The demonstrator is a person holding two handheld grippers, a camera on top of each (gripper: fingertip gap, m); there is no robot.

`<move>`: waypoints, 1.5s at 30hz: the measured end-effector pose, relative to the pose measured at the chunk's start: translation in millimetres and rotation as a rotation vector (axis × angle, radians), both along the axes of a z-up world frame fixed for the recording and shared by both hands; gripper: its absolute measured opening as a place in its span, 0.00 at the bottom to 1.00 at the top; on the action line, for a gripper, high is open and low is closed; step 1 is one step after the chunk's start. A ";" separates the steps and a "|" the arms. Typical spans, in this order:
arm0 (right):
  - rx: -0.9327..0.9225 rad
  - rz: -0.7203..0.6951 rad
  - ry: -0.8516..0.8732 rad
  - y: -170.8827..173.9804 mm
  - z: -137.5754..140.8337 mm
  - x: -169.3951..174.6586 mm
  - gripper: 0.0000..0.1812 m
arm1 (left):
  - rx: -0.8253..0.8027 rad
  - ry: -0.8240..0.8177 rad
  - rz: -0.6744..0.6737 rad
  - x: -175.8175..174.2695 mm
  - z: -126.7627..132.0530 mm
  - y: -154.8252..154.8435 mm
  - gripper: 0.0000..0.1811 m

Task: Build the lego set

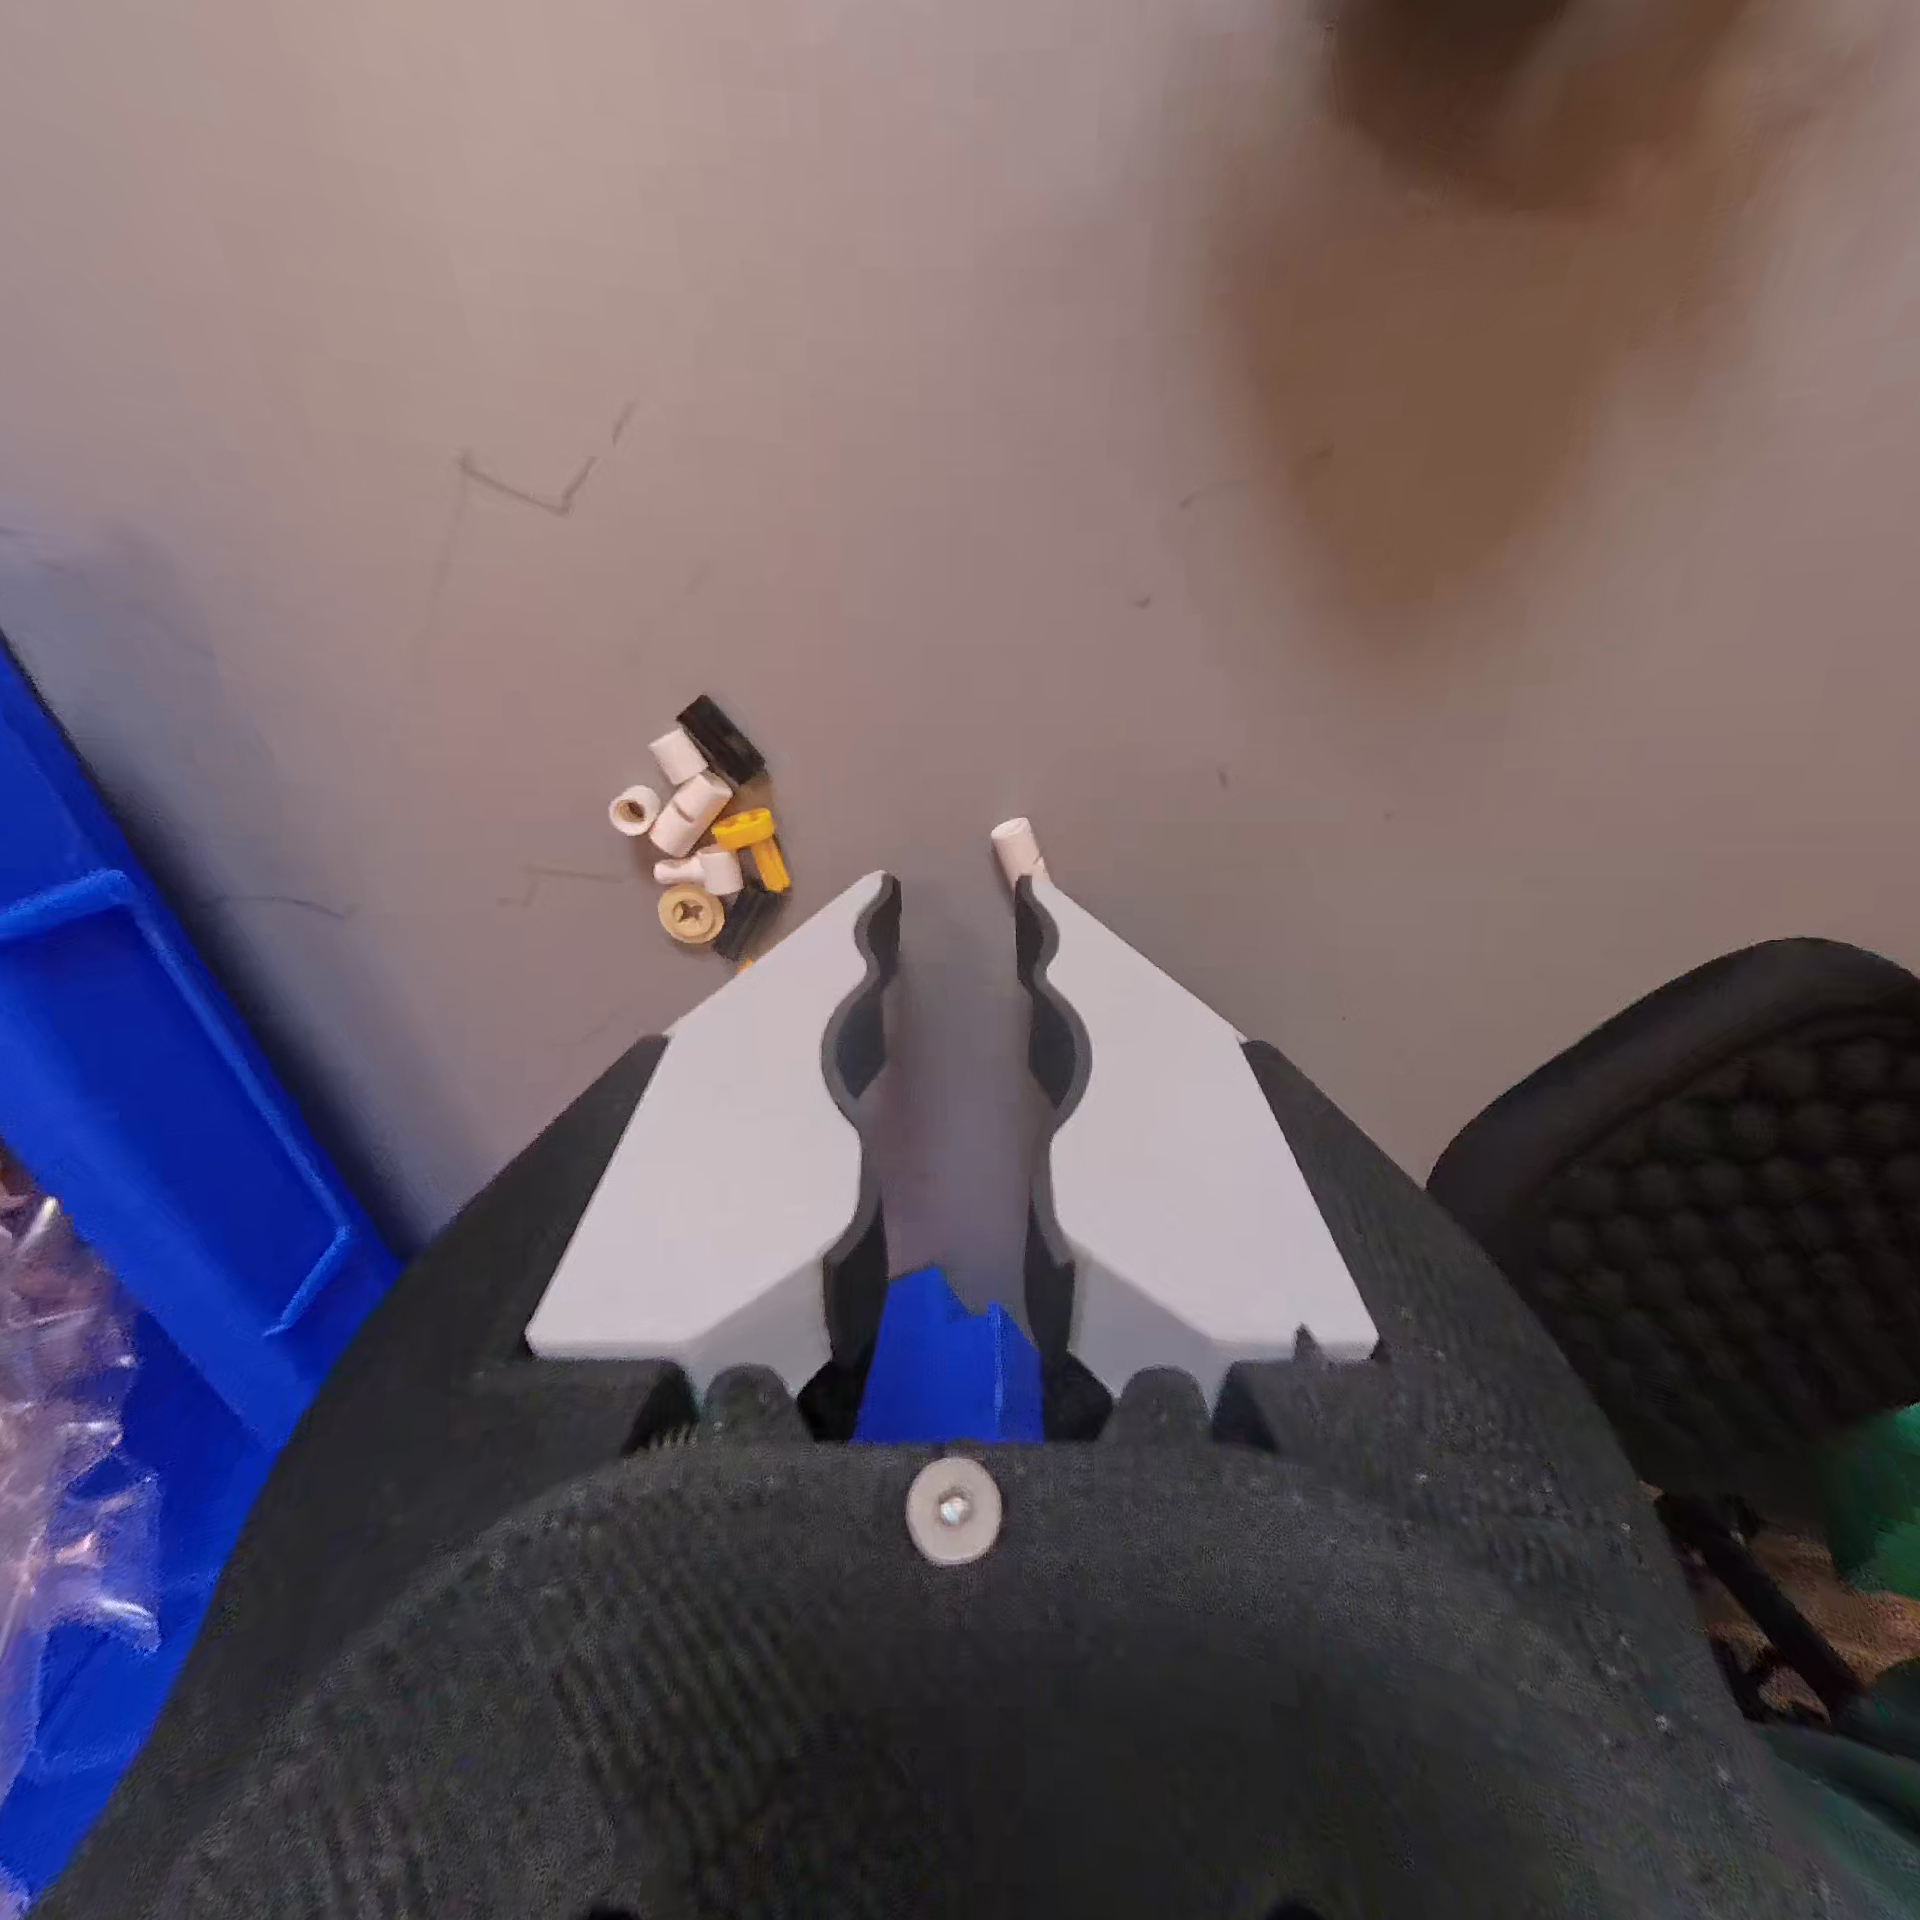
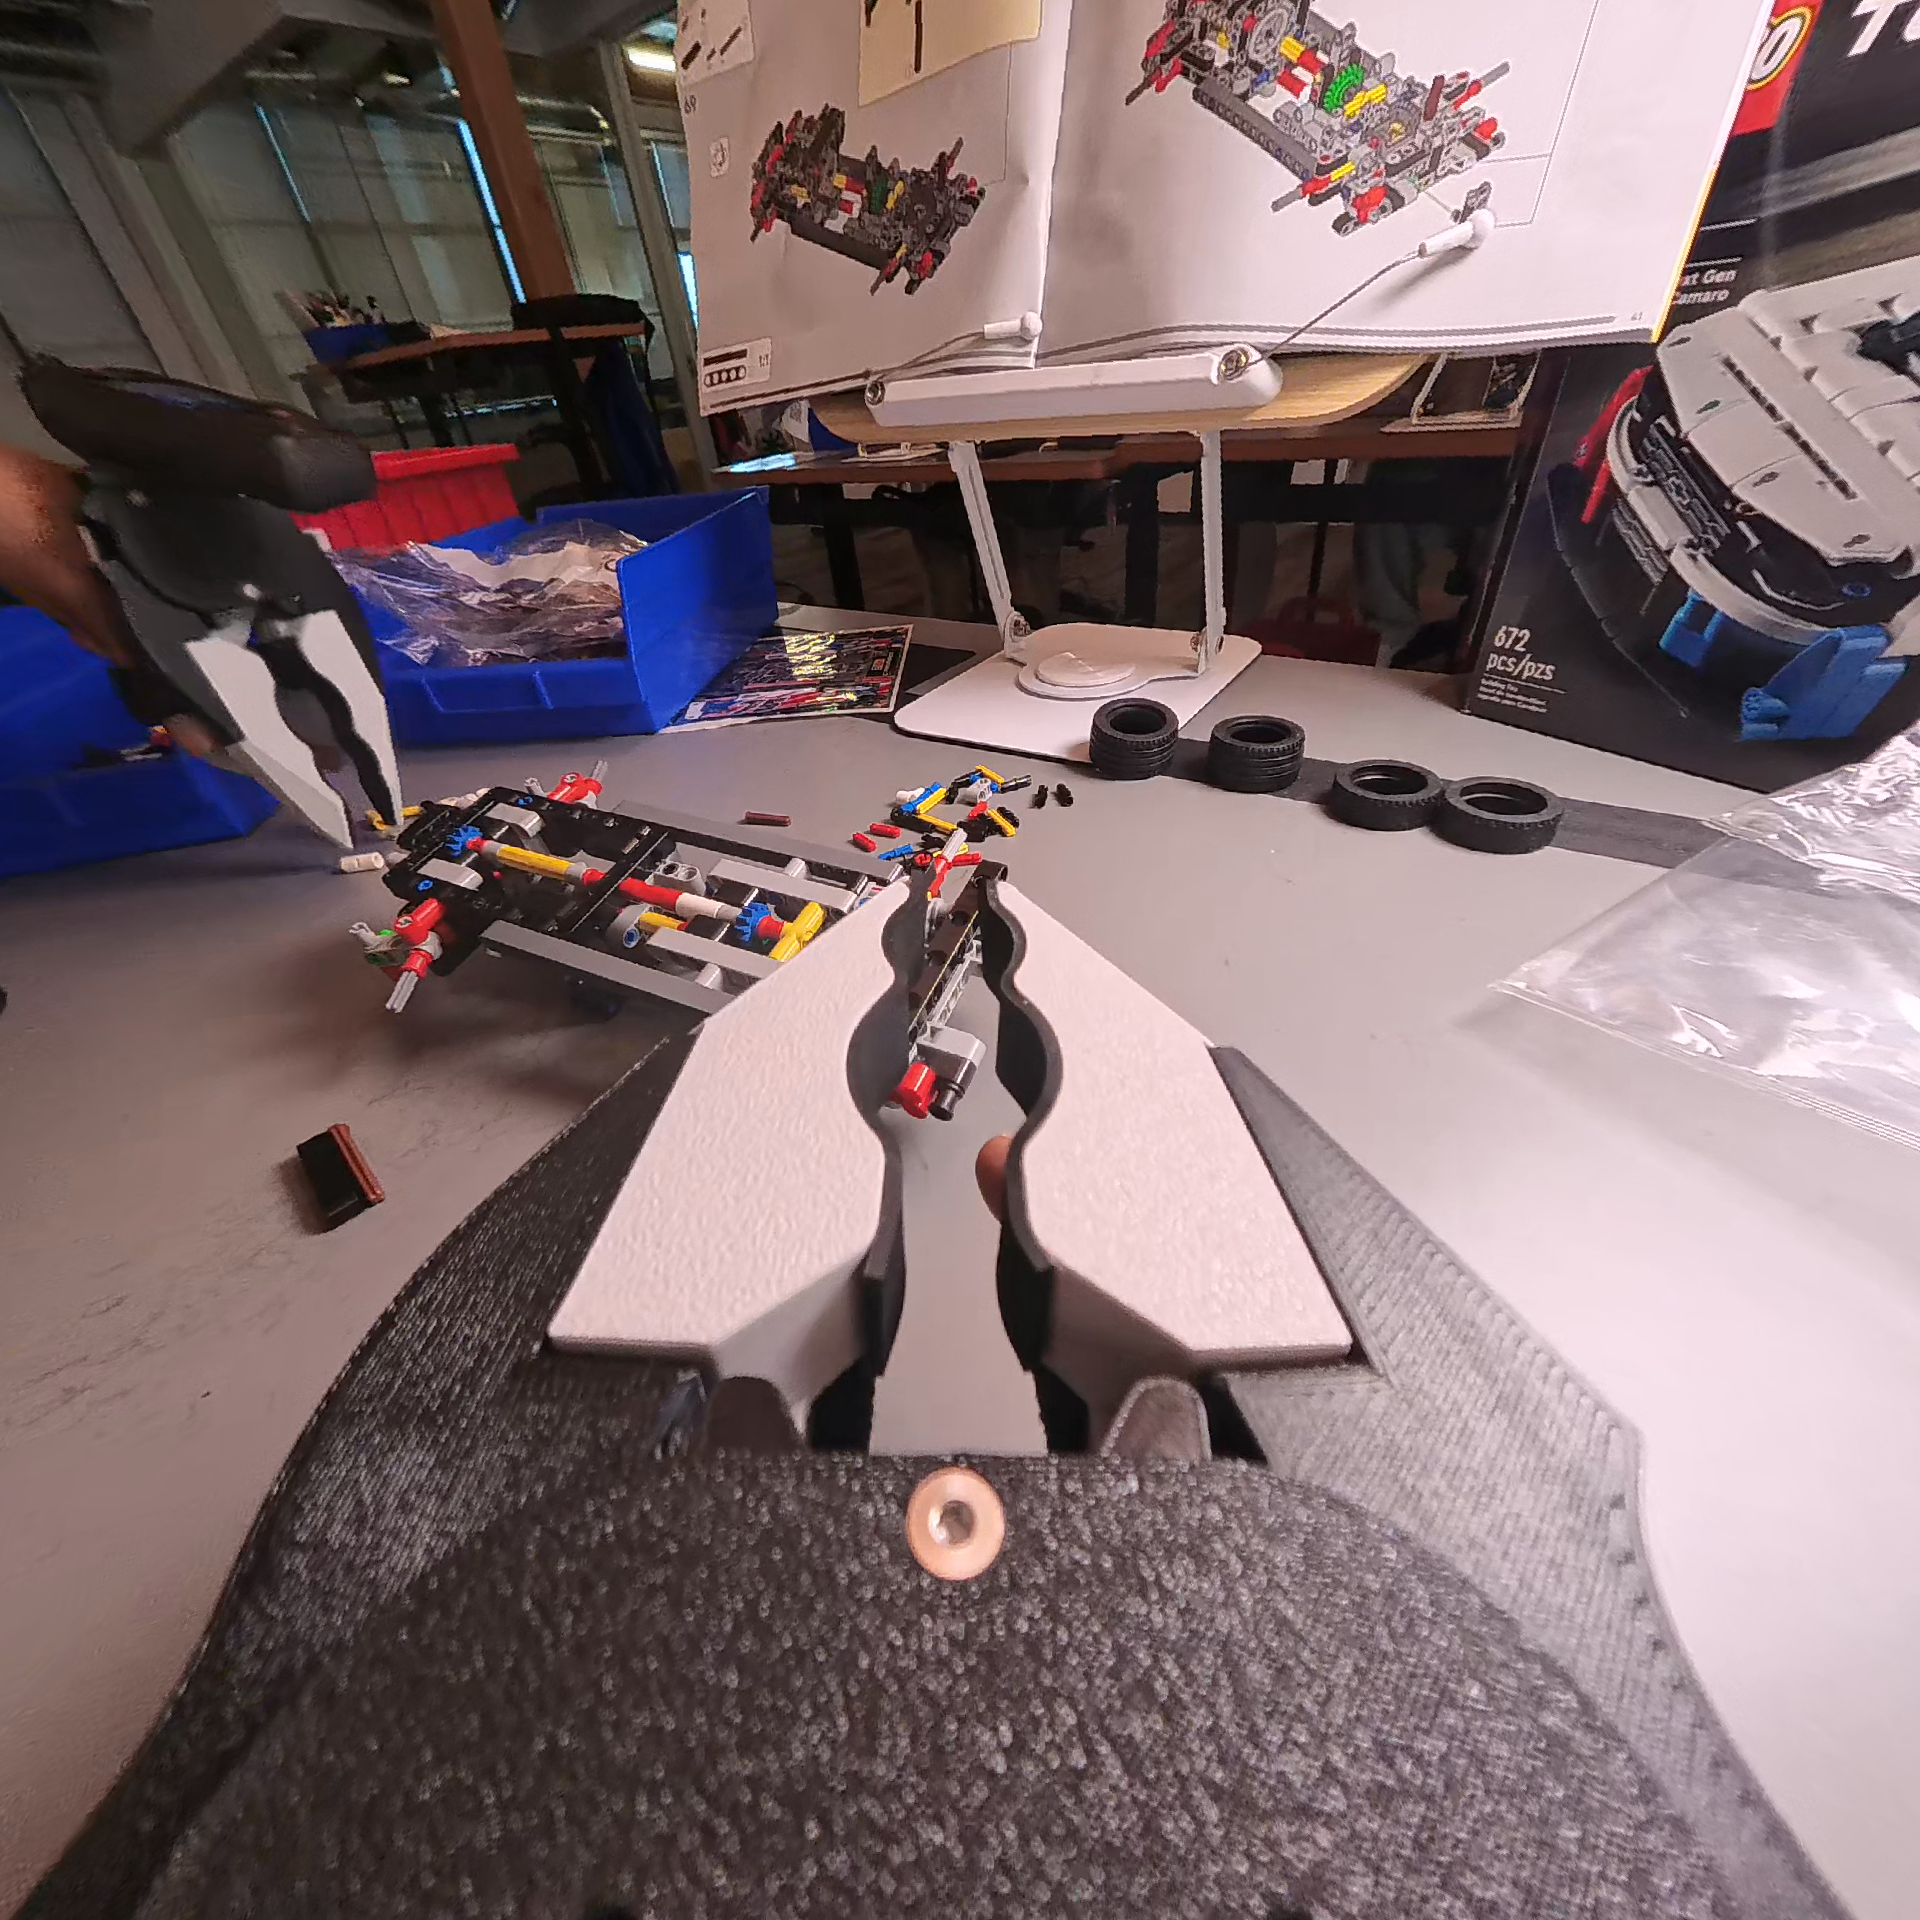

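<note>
The partly built Lego chassis (image 2: 623, 883) lies on the grey table (image 2: 1299, 987), black and grey with yellow, red and blue parts. My right gripper (image 2: 948, 906) is shut on the chassis's near right end, whose black rail and red pin (image 2: 940, 1039) sit between the jaws. My left gripper (image 1: 956, 888) is open and empty, pointing down at the table. A single white connector (image 1: 1016, 847) lies at its right fingertip. A small pile of white, black, yellow and tan pieces (image 1: 701, 831) lies just left of it. In the right wrist view the left gripper (image 2: 358, 826) hovers by the chassis's far left end.
Blue bins (image 2: 582, 623) with plastic bags stand at the left, one also in the left wrist view (image 1: 125, 987). An instruction booklet (image 2: 1143, 177) rests on a white stand (image 2: 1081, 675). Several black tyres (image 2: 1320, 774), the set box (image 2: 1714, 499), clear bags (image 2: 1745, 956), loose pieces (image 2: 951, 805) and a dark brown piece (image 2: 338, 1174) surround the chassis.
</note>
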State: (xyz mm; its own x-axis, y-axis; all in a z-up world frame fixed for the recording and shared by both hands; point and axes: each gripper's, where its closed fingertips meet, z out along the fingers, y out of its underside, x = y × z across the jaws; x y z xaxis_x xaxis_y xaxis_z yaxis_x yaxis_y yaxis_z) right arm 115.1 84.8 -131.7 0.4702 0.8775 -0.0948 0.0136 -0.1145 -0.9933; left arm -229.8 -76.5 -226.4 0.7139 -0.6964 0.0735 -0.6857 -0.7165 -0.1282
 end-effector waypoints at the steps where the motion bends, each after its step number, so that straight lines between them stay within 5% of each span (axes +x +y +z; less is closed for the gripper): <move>1: 0.001 0.000 0.000 -0.2 0.2 0.0 0.03 | 0.023 -0.014 0.002 1.9 3.9 2.2 0.11; 15: 0.005 0.006 -0.010 -1.6 -0.7 -1.3 0.03 | 0.023 0.148 -0.105 -18.4 -4.0 6.5 0.08; 45: -0.005 0.012 -0.017 -0.8 -3.4 -1.0 0.03 | -0.034 0.154 -0.103 -17.3 -9.4 7.4 0.03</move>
